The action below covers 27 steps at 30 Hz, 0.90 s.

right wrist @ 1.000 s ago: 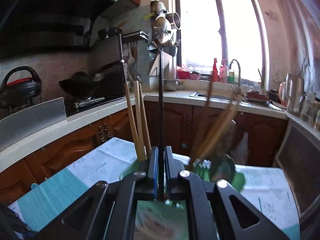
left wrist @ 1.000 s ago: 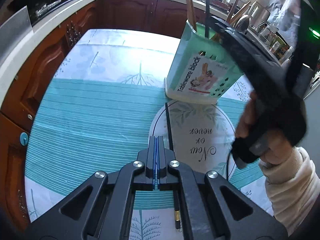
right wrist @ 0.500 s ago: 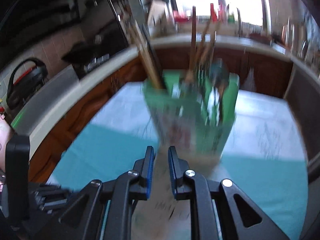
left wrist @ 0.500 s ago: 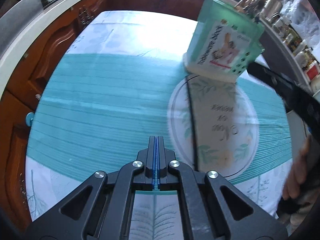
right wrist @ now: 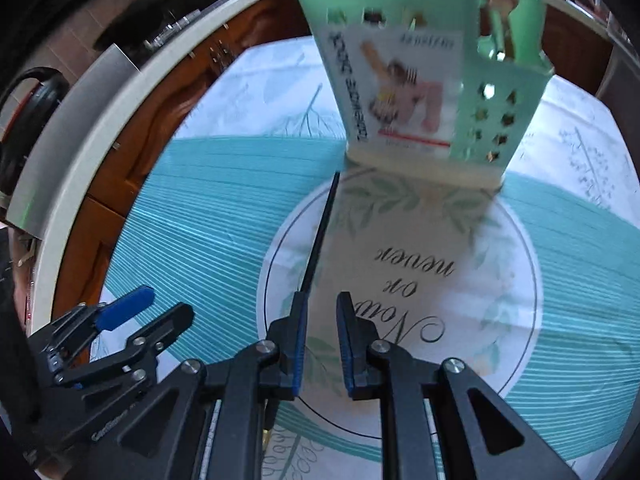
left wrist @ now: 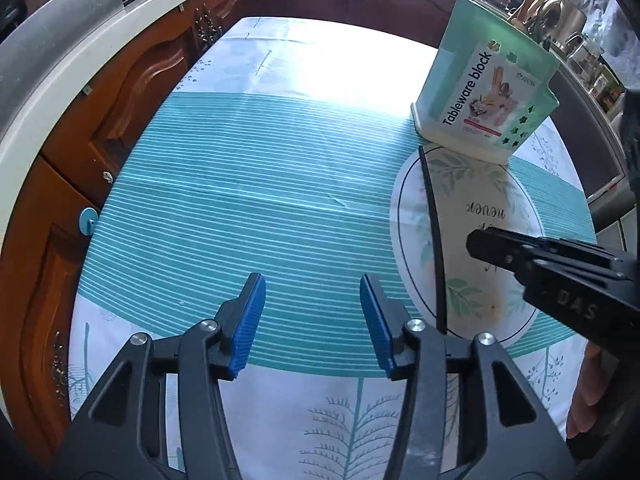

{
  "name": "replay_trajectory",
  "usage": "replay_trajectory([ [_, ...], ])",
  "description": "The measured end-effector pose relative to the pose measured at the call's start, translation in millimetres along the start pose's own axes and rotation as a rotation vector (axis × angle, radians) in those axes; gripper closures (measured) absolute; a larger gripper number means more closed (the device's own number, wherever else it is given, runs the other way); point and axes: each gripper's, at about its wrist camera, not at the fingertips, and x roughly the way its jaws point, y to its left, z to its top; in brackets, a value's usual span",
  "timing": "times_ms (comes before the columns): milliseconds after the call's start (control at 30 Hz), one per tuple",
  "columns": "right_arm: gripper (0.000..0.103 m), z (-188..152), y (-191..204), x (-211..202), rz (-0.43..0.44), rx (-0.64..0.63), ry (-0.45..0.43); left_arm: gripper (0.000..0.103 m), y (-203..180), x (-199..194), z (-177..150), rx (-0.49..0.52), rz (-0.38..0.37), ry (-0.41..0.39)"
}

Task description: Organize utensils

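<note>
since a second ago the left gripper [left wrist: 311, 312] has gone from pinched shut to wide open, and the right gripper [right wrist: 322, 344] has let go of the black chopstick it held upright and dropped low over the table, its blue pads now a narrow gap apart with nothing between them.

from the left wrist view, the left gripper hangs over the teal striped tablecloth [left wrist: 248, 184], angled down, empty. the remaining black chopstick [left wrist: 434, 240] lies flat just to the right of its right finger, running away toward the holder along the left edge of the round printed placemat [left wrist: 496, 200]. further right, the right gripper [left wrist: 478, 246] comes in from the side above the placemat, with a bit of the person's hand [left wrist: 586, 396] at the lower right edge.

from the right wrist view, the chopstick [right wrist: 320, 240] passes just left of the gripper's left finger, its lower end hidden behind that finger; whether they touch i cannot tell. it is thin, straight and black, with a small gold tip near the bottom.

the mint green tableware holder [left wrist: 486, 92] stands upright at the far edge of the placemat, perforated on one side, wooden handles sticking out of its top.
</note>
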Motion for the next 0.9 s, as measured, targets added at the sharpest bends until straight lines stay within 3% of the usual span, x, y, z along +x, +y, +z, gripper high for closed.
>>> replay_trajectory([
  [133, 0.087, 5.4, 3.1, 10.2, -0.009, 0.012, 0.039, 0.057, 3.7, -0.9, -1.1, 0.004, 0.010, -0.009],
  [200, 0.079, 7.2, 4.3, 13.4, -0.021, 0.017, 0.061, 0.057, 6.7, -0.2, -0.8, -0.001, 0.007, -0.007],
  [467, 0.079, 15.8, 12.7, 26.3, -0.101, 0.010, 0.127, 0.057, 19.2, 4.6, -0.4, -0.030, -0.007, -0.004],
  [667, 0.078, 24.0, 33.5, 37.0, -0.218, -0.073, 0.184, 0.057, 25.1, 3.9, -0.6, -0.043, -0.023, -0.009],
  [900, 0.095, 30.6, 50.9, 47.6, -0.261, -0.143, 0.270, 0.057, 32.3, 3.5, -1.4, -0.059, -0.034, -0.002],
])
